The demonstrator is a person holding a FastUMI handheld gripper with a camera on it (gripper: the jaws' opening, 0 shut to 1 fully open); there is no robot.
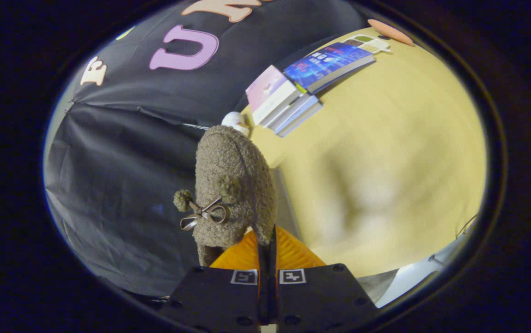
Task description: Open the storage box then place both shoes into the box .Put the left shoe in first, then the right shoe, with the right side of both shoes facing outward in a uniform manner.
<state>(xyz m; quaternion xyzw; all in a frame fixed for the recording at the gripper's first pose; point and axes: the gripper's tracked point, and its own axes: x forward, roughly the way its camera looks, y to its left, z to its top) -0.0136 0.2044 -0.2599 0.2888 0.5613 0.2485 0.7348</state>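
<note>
A fuzzy brown shoe [233, 185] with two pompoms and a small metal bow hangs in the air, standing up from my gripper [266, 243]. Both fingers are closed tight on the shoe's edge at its lower end, with almost no gap between them. The shoe is tilted, its toe pointing away from me, and it is held well above the yellow table [385, 152], which looks blurred. A pale rim of something, perhaps the storage box [413, 277], curves just right of the fingers; I cannot tell what it is.
A stack of books [302, 83] lies on the far part of the table. Past the shoe's toe sits a small white round object [235, 120]. The black cloth wall [122, 162] rises behind the shoe.
</note>
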